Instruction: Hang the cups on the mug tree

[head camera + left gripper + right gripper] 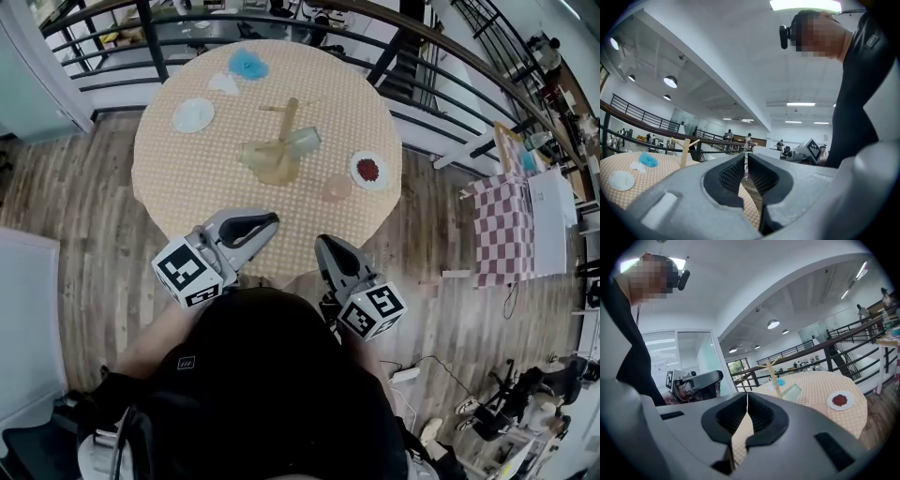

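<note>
person (pixel 272 375) nearest, black top | table (pixel 187 178) round | left gripper (pixel 270 221) jaws closed, empty, at near edge | right gripper (pixel 324 244) same | mug tree (pixel 284 131) upright mid-table | clear cup (pixel 305 141) beside it | pink cup (pixel 335 187) nearer

Left gripper (pixel 268 225): jaws pressed together, nothing between them, pointing about level. Right gripper (pixel 327 246): jaws together, empty, tipped slightly down. Both held close before the torso; forearms mostly hidden, apparently bent.
</note>
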The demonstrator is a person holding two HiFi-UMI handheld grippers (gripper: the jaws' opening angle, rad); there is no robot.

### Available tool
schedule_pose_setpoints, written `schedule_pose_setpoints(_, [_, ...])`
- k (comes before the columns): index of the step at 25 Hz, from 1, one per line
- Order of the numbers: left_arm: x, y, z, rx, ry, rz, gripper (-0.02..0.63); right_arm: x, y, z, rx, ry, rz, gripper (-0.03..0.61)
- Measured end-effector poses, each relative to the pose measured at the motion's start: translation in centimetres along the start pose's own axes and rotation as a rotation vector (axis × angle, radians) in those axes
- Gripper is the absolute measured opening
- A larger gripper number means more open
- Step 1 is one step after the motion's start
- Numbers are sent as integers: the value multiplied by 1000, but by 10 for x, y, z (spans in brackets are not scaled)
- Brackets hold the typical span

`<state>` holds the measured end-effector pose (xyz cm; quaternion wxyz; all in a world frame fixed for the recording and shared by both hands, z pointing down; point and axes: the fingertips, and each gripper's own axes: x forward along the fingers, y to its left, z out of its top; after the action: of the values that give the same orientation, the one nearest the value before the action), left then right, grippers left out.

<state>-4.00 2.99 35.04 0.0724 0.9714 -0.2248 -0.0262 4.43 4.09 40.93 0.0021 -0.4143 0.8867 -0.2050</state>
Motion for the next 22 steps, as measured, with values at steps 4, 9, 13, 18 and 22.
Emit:
schedule_pose_setpoints(4, [22,-21,-3,-12,-25,-27,8,-24,-12,-4,9,2,-1,17])
schedule_pose_setpoints(9, [42,-34,-10,-54,-26,-50,6,-44,-28,-16,33,23,-8,17])
schedule_pose_setpoints(13, [49,-29,-18,-108,-24,-65,6,-45,-39,-20,43,40,-9,17])
schedule_pose_setpoints(18, [62,-1,-28,-147,-3,-58,5,-25,-54,-4,14,63,-9,17])
schedule_pose_setpoints(22, [74,19,-34,-170,-4,-58,5,-4,-69,6,-34,102,-7,17])
